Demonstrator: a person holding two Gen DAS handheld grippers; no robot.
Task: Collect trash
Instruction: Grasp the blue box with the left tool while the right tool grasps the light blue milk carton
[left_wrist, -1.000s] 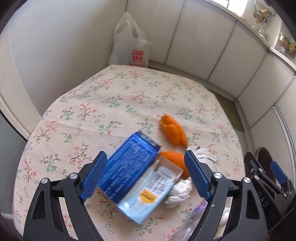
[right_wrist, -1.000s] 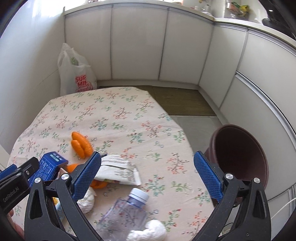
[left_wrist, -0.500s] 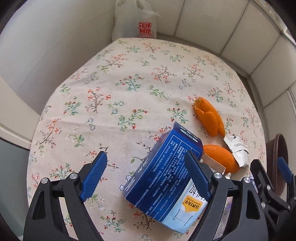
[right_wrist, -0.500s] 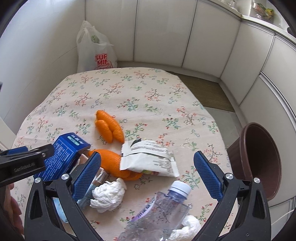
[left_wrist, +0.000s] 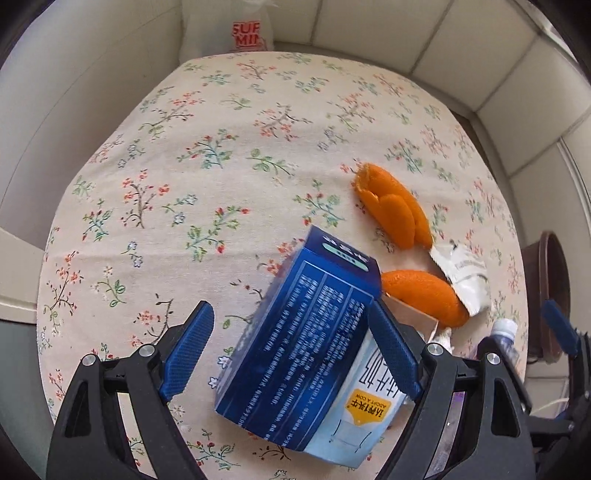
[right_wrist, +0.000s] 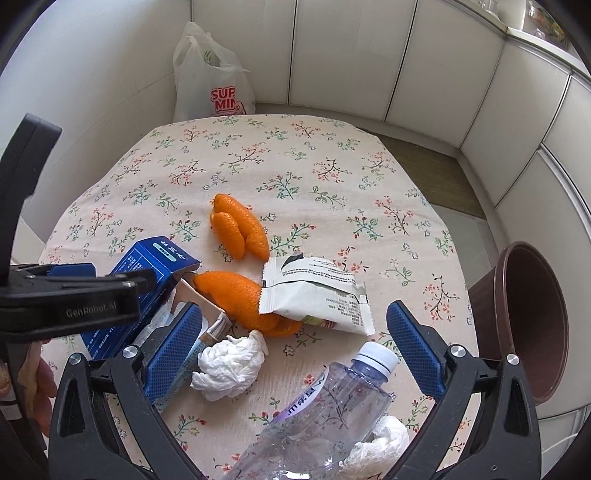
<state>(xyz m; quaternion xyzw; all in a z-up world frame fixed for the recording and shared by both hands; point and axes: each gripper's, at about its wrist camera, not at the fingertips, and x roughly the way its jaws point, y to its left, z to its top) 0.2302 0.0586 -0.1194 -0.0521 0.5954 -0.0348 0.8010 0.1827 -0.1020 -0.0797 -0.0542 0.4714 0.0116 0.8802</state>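
Both tools have dropped closer over the litter since a second ago. Left tool gapes wide over the blue milk carton, gripping nothing; its view shows bare floral bench left of the carton. Right tool, equally wide and empty, alone shows the clear plastic bottle, crumpled tissue, whole brown bin and white wrapper overlapping orange peel.

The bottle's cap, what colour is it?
White; the bottle's cap shows best in the right wrist view.
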